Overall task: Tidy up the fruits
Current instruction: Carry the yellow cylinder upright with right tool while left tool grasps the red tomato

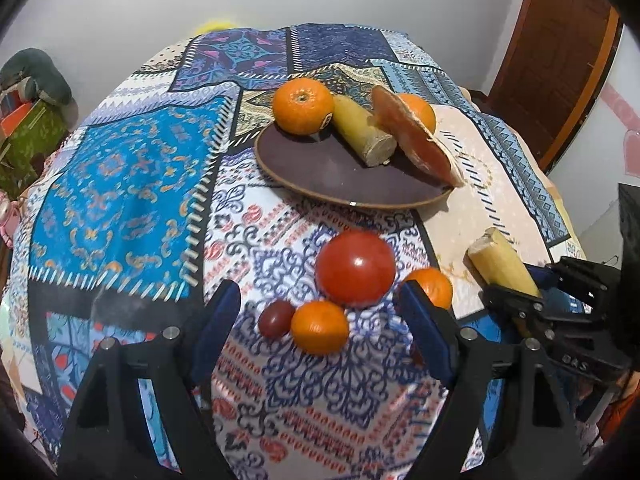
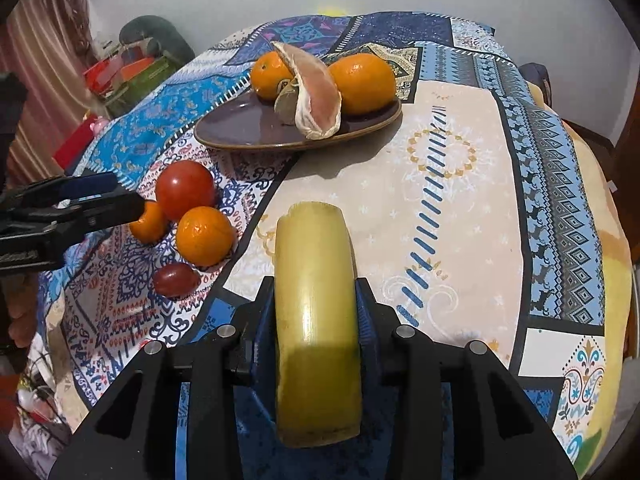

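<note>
Right now the right gripper (image 2: 316, 296) pinches a yellow cut stalk piece (image 2: 316, 320) between its blue pads, the piece running lengthwise up the middle of the right wrist view with its cut end pointing toward the plate; in the left wrist view the same piece (image 1: 504, 264) shows at the right edge, held above the cloth. The left gripper (image 1: 320, 304) has its fingers spread wide, with nothing between them, low in the frame over the patterned tablecloth (image 1: 120, 200). Just ahead of its fingertips, in the lower centre of that view, sits a loose cluster: a large red tomato (image 1: 355, 267), a small dark red fruit (image 1: 276, 319) touching an orange (image 1: 320, 327), and a second orange (image 1: 432, 286) partly behind the right-hand finger. Higher up, centre-right of the frame, a dark oval plate (image 1: 340, 176) carries a large orange (image 1: 303, 106), another yellow stalk piece (image 1: 362, 132) lying beside it, a pink citrus wedge (image 1: 412, 136) leaning across the far rim, and a further orange (image 1: 420, 110) behind the wedge.
</note>
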Motion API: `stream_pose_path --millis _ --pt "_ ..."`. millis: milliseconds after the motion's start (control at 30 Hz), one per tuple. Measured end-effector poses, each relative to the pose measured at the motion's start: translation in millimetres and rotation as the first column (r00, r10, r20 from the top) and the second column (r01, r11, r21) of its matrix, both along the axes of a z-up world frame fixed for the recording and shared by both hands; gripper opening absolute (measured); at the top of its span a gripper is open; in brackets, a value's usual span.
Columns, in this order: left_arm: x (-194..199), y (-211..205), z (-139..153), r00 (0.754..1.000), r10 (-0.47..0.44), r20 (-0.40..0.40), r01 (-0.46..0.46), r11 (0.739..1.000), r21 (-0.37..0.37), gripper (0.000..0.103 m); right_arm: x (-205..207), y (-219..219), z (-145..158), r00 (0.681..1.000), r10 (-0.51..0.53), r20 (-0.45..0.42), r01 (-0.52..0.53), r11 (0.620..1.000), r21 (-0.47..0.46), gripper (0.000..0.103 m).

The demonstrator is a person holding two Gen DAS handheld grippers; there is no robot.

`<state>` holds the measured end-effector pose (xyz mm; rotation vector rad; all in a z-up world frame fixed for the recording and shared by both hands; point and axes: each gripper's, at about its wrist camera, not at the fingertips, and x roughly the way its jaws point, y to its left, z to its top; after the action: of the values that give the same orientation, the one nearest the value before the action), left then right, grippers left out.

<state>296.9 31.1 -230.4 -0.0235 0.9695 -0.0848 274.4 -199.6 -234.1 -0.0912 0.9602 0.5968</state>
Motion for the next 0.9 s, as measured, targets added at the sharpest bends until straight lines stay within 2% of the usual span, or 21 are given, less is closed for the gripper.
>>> stream_pose_path --millis 167,367,500,633,733,900 --pt "12.3 -6.6 -4.1 1.000 0.008 0.013 -0.009 1.000 0.015 0.076 3.8 -3.8 8.8 0.999 -0.021 0.034 0.020 1.000 0.023 0.034" --pt "20.7 -15.0 -12.8 1.000 -0.006 -0.007 0.006 1.000 -0.008 0.068 6.4 -13.8 23.6 0.996 -0.053 0.073 0.050 0.998 0.049 0.034" --pt "26.0 -12.1 -19.7 0.999 0.014 -0.033 -0.015 0.999 -0.046 0.066 6.2 -18.4 32.2 0.994 -0.062 0.093 0.057 0.997 0.059 0.034" --pt "30.0 -12.9 -23.6 0.998 -0.004 -0.061 -0.002 0.995 -0.102 0.051 6.6 -20.8 37.0 0.992 -0.071 0.103 0.064 0.996 0.065 0.034" --pt "27.7 -18.0 -21.9 0.999 -0.008 -0.050 0.005 0.997 -0.071 0.050 8.2 -21.4 39.9 0.990 -0.084 0.114 0.077 0.995 0.062 0.035" --pt "19.9 -11.7 -11.7 1.000 0.000 -0.028 -0.003 0.997 -0.080 0.050 11.6 -19.5 52.7 0.985 -0.089 0.145 0.080 0.994 0.072 0.034"
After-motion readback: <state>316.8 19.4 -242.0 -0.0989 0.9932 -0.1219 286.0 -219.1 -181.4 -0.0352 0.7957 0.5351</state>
